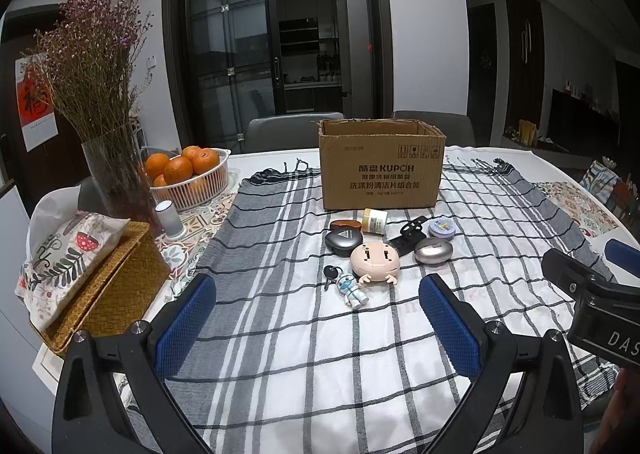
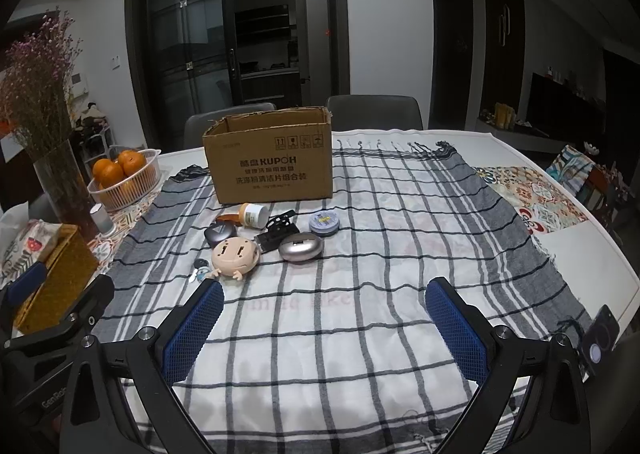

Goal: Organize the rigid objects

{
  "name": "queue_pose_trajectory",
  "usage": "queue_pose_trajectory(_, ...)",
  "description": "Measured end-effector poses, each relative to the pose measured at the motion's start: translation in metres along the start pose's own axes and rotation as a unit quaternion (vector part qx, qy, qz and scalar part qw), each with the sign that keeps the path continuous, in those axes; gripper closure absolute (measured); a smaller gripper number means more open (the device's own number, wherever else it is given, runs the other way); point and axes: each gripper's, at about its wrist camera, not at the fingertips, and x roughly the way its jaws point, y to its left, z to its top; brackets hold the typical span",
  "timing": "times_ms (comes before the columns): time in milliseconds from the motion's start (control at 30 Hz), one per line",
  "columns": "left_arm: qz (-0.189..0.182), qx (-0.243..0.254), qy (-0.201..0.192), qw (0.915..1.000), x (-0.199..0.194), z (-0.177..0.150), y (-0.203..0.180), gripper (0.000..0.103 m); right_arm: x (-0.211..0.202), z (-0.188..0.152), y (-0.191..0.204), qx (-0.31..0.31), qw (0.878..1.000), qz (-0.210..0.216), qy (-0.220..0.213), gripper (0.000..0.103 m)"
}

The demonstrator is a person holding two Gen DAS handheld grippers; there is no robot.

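Here both claws, the left claw (image 1: 318,318) and the right claw (image 2: 324,324), stood wide and empty over the near edge of the counter (image 2: 592,266). The small rigid objects (image 1: 376,250) lay clustered mid-counter, just before the open cardboard box (image 1: 380,173). So tight a cluster risked a claw nudging neighbours or catching the checked cloth (image 2: 360,334). The box interior was hidden; the keychain figure (image 1: 352,290) was partly cut off in the right view.

Left of checked cloth (image 1: 280,334): oranges (image 1: 178,167) in white basket (image 1: 200,189), vase (image 1: 116,173), woven tissue box (image 1: 116,282).
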Motion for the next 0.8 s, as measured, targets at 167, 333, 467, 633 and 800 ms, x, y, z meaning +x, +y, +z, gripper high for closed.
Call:
queue_pose_trajectory(167,-0.001,-0.001,-0.002,1.0000,-0.0002,0.0009,0.0007,0.000,-0.0006,-0.0009,0.0006,0.000,1.000,-0.001,-0.002,0.001)
queue_pose_trajectory(333,-0.001,-0.001,-0.002,1.0000,-0.0007,0.0010,-0.0003,0.000,-0.0011,-0.0005,-0.0002,-0.001,1.000,0.000,-0.003,0.001)
queue_pose_trajectory(467,-0.003,-0.002,-0.001,1.0000,-0.0013,0.0011,0.0004,0.000,-0.0015,-0.0004,0.0001,0.000,1.000,-0.001,-0.005,0.001)
queue_pose_trajectory(633,-0.003,-0.002,-0.001,1.0000,-0.0016,0.0016,0.0008,0.000,-0.0025,0.0014,-0.0007,0.000,1.000,-0.002,-0.005,0.001)
queue_pose_trajectory(800,-0.003,-0.002,-0.001,1.0000,-0.0014,0.0014,0.0003,0.000,-0.0025,0.0010,-0.0006,0.000,1.000,-0.001,-0.005,0.001)
